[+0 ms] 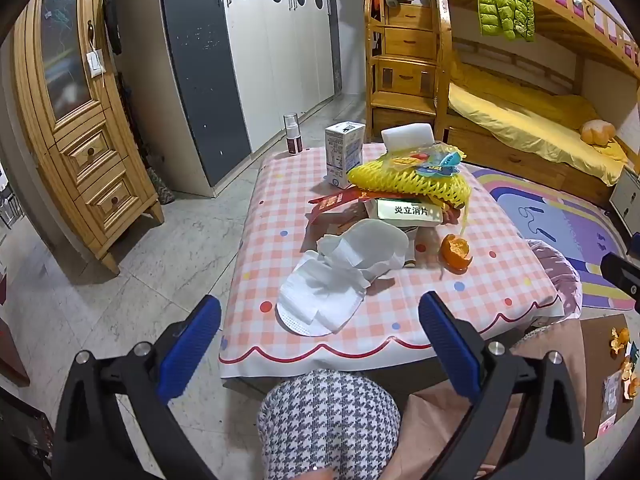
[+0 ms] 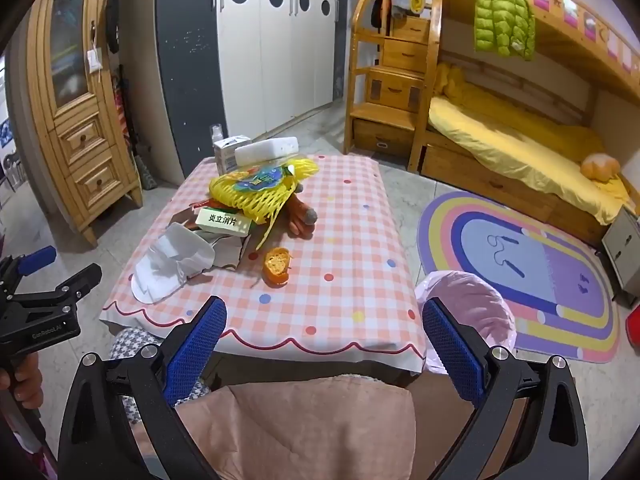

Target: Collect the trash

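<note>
On the left a wooden cabinet point(image 1: 76, 128) is standing against the wall, with a grey and white wardrobe point(image 1: 256, 52) beside it; the left claw point(image 1: 320, 344) is hovering short of the near edge of the surface point(image 1: 500, 280), its blue-padded jaws standing wide apart with nothing between them; in the right wrist view its black frame is showing faint lettering that is too small to read with certainty.

The trash is lying in a heap on the checked pink cloth of the surface; nearest the left claw a crumpled white face mask point(image 1: 320, 300) is resting beside a torn white wrapper point(image 1: 368, 248); at the far left corner a small bottle point(image 1: 292, 134) is standing upright, and a white carton point(image 1: 344, 152) is standing near it, its print unreadable; a red strip point(image 1: 332, 202) with gold characters, not legible, is poking out from under the pile; a green and white medicine box point(image 1: 410, 210) is reading "炎立消片"; yellow foam fruit netting point(image 1: 408, 180) is lying on top of the box, with a colourful label on it that cannot be read, and a white foam block point(image 1: 408, 134) is sitting behind it; an orange peel point(image 2: 276, 266) is lying alone to the right of the heap.

The right claw point(image 2: 324, 344) is also hanging wide open and empty above the near edge; a pink bag point(image 2: 468, 304) is sitting just beside the right end of the surface, a rainbow rug point(image 2: 540, 264) is spreading beyond it, and a bunk bed point(image 2: 520, 144) with yellow sheets is standing at the far right.
</note>
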Demonstrator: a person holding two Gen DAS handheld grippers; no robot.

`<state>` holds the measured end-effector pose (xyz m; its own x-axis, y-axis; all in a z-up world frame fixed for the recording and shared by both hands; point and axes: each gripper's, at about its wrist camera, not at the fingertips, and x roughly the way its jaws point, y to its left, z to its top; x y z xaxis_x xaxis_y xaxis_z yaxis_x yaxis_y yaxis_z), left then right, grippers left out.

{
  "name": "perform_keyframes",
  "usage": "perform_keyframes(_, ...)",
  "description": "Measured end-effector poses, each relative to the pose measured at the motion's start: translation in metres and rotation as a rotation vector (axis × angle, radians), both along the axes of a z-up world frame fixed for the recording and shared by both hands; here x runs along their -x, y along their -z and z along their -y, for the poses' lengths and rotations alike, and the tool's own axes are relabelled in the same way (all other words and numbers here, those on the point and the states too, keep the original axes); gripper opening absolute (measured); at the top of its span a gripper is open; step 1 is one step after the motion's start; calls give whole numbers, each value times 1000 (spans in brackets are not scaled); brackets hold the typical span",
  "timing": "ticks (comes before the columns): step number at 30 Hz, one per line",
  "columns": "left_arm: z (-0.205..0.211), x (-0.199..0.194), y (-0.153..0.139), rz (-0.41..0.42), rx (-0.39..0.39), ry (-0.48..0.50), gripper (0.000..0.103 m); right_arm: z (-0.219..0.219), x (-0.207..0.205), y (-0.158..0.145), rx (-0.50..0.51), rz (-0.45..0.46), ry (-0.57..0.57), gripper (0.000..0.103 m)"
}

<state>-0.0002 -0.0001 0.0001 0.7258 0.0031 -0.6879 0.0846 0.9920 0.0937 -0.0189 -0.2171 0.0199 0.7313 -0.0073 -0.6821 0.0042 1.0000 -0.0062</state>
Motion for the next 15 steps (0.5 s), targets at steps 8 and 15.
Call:
perform_keyframes(8,0,0,0,-2,-2,-1,96,0,1,-1,4,6,4,97)
perform_keyframes(15,0,0,0,-5,-2,0,96,0,0,-1,7,3,1,97)
